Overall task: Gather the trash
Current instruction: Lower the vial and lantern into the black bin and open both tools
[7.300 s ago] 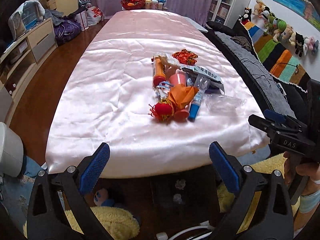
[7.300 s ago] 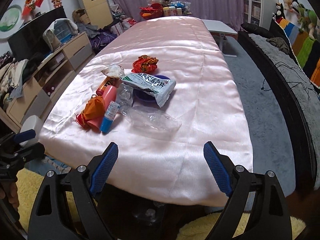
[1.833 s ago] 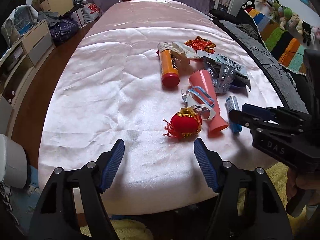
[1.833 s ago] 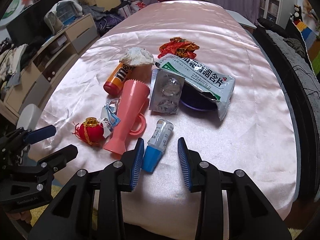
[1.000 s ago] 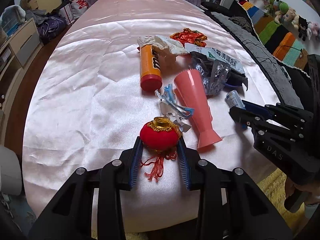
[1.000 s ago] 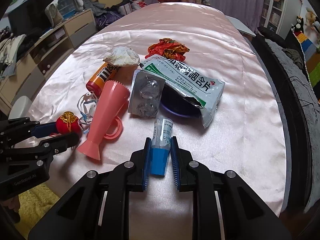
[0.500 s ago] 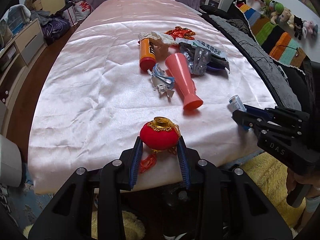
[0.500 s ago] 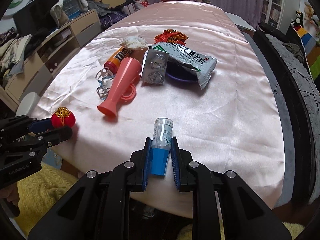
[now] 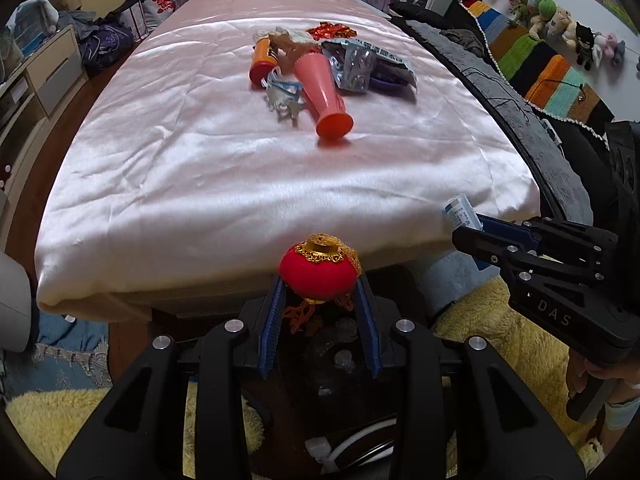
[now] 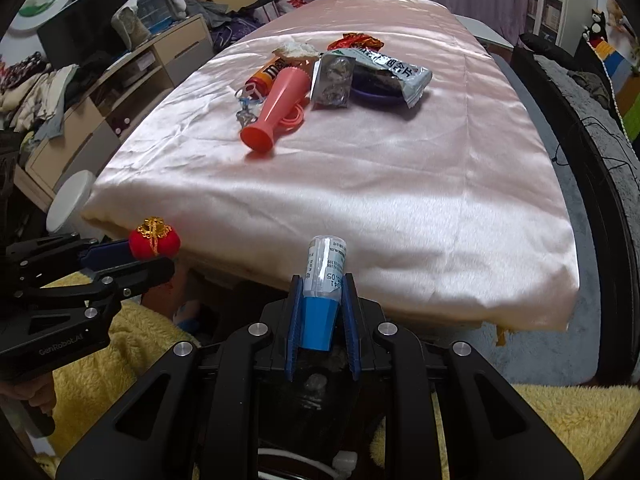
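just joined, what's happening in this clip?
A person is clearing trash off a table draped in pink satin cloth, one handheld gripper per hand. The left gripper is shut on a small red lantern ornament; the right gripper is shut on a blue-capped tube. Both are held off the near edge. A pink vase-shaped cup, an orange tube, foil packets and wrappers remain on the cloth.

"DAS" is printed on the right gripper's black body at the frame's right; "GenRobot.AI" marks the left gripper. Digits "41" and ".05" show on the blue-capped tube's label.
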A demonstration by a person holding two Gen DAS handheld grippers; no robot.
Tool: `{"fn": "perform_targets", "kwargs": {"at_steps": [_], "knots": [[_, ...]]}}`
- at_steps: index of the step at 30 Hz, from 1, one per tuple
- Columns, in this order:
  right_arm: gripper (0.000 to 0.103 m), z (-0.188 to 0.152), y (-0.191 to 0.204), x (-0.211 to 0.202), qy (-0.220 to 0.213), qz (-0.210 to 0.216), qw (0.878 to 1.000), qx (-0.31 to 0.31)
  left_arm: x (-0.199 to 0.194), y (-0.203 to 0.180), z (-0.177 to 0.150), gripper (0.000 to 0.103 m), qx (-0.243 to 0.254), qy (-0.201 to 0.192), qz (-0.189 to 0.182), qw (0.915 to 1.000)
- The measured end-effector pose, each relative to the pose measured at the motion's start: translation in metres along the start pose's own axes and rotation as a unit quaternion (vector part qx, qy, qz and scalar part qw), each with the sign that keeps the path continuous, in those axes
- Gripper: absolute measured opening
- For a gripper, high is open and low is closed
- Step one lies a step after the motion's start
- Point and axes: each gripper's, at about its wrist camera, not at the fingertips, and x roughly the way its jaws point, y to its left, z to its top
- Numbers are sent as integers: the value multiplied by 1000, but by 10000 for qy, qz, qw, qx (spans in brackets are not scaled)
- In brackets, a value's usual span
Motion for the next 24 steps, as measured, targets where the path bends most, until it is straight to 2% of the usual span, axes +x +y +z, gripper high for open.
{"fn": "perform_targets", "kwargs": {"at_steps": [10, 24], "knots": [[20, -33, 4, 5, 286, -20, 9996, 3, 23, -11, -41, 33, 31, 361, -104, 9993], [21, -57, 4, 30, 719, 150, 9972, 167, 47, -11, -66, 33, -84, 834, -199, 9963]]}}
